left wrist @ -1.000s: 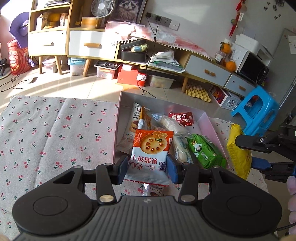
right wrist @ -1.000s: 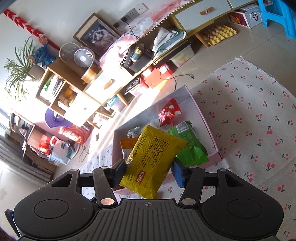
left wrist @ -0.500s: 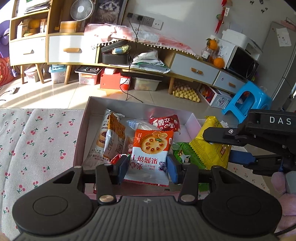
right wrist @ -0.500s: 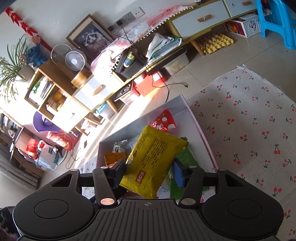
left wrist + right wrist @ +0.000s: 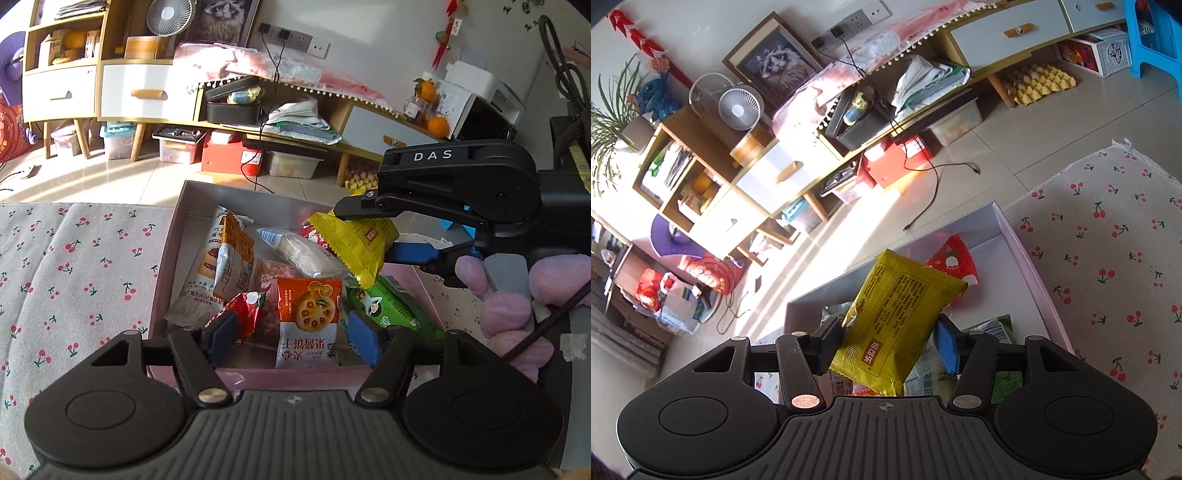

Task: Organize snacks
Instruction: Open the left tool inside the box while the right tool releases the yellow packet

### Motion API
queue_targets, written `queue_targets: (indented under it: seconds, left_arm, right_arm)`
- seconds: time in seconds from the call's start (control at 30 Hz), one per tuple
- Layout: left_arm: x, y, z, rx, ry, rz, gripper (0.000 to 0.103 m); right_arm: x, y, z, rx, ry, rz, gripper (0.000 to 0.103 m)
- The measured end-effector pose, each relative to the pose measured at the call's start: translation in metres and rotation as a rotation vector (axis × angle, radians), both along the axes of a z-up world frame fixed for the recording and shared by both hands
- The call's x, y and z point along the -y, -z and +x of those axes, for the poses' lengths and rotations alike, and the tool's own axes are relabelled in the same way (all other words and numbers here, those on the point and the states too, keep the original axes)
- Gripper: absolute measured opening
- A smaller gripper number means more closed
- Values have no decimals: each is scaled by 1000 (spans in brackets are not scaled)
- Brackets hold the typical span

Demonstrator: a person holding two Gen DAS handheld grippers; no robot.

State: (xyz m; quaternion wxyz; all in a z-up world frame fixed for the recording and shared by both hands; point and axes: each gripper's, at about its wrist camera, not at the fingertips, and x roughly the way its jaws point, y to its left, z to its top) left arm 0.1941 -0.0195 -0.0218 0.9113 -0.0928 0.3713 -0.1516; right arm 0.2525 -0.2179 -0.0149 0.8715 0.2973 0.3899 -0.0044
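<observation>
Your right gripper (image 5: pixel 886 341) is clenched on the yellow packet (image 5: pixel 899 317), held above the pink box (image 5: pixel 173 236), its long axis slanting toward the box's far wall. Your left gripper (image 5: pixel 291 338) stands released around the orange biscuit packet (image 5: pixel 308 321), which lies lengthwise inside.

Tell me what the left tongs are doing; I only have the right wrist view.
Observer: The left tongs are open, with a gap on each side of the orange biscuit packet lying in the box.
Operator: Check what lies below my load.
Observer: Your yellow packet hangs over a white wrapped roll.
Operator: Report the box's left side.
Observer: A white cake packet and an orange-topped packet lean together there.
</observation>
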Motion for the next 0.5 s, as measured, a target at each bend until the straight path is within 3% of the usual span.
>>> queue_targets:
  seconds: [0.27,0.33,0.5]
  left_arm:
    - [-7,-4,0,12,-29,16,63]
    - [-7,-4,0,14,-29,32,63]
    - [-7,-4,0,12,-20,62,65]
  right_arm:
    - [-14,3,14,12,-95,39,56]
    - [-15,1,12,19,-109,53,69]
    - [-16,-3,2,2,-124,-2,70]
